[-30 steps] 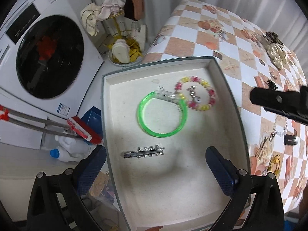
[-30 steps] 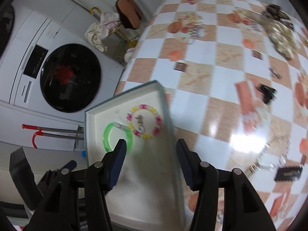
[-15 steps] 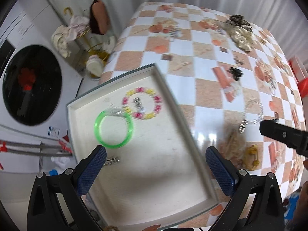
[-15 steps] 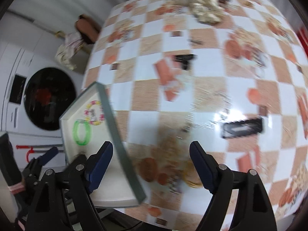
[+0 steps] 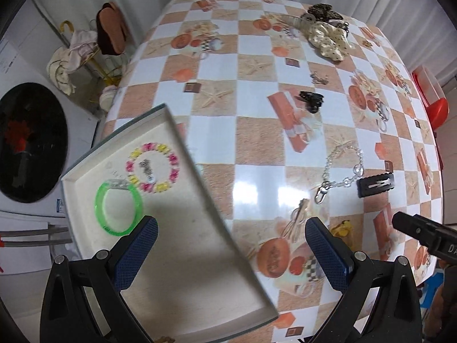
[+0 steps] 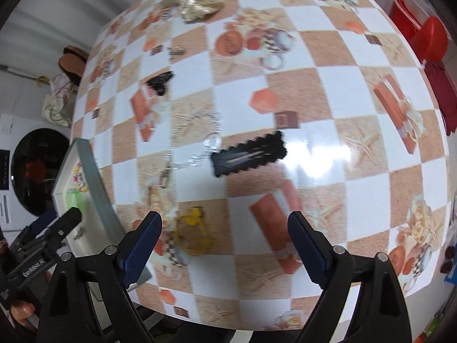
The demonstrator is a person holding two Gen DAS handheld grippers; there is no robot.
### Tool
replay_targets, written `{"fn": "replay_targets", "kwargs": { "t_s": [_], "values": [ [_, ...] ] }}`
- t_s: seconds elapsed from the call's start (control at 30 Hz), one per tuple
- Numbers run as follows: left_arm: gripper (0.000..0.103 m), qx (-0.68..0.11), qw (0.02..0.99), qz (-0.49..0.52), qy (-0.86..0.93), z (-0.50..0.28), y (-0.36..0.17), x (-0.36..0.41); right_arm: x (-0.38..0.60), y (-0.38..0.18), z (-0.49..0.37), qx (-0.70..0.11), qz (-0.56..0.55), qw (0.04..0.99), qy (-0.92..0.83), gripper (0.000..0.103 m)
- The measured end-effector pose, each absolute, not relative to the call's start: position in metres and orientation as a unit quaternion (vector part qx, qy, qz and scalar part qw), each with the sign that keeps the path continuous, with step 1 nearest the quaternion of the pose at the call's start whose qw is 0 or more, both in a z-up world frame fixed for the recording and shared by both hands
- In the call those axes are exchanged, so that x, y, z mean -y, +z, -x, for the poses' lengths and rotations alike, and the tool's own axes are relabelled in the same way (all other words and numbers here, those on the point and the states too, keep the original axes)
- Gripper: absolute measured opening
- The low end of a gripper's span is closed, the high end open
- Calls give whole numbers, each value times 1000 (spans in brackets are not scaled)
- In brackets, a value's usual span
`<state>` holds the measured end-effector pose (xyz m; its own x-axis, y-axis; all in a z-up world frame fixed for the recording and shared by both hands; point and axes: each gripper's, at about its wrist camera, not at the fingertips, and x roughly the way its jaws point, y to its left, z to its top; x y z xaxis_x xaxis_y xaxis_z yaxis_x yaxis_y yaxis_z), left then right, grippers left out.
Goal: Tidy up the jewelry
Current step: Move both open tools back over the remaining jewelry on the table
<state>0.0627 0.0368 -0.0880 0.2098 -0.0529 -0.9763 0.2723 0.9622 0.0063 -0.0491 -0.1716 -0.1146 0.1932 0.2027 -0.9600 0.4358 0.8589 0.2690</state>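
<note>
The tray (image 5: 160,257) sits at the lower left of the left wrist view, its long axis running from upper left to lower right, with a green bangle (image 5: 118,207) and a beaded bracelet (image 5: 154,167) lying near its upper-left end. The left gripper (image 5: 231,253) hangs above it, fingers wide apart and empty. In the right wrist view the right gripper (image 6: 225,244) has its jaws opening with nothing between them, above a yellow piece (image 6: 194,231). A black hair clip (image 6: 248,153) lies mid-frame, long axis rising to the right, beside a silver chain (image 6: 194,140) on the checkered table (image 6: 328,91)
</note>
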Motion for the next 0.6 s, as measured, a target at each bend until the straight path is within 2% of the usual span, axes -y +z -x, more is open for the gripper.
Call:
{"fn": "replay_targets", "kwargs": {
  "t_s": [0.43,0.6],
  "values": [
    [103,-623,769,-79,-121,-96,-95,10,201,-137,50,-644,-276,706,-102,92],
    [103,-635,761,-54,-119,-110,-105,18,200,-138,39,-647,-224,724,-82,91]
  ]
}}
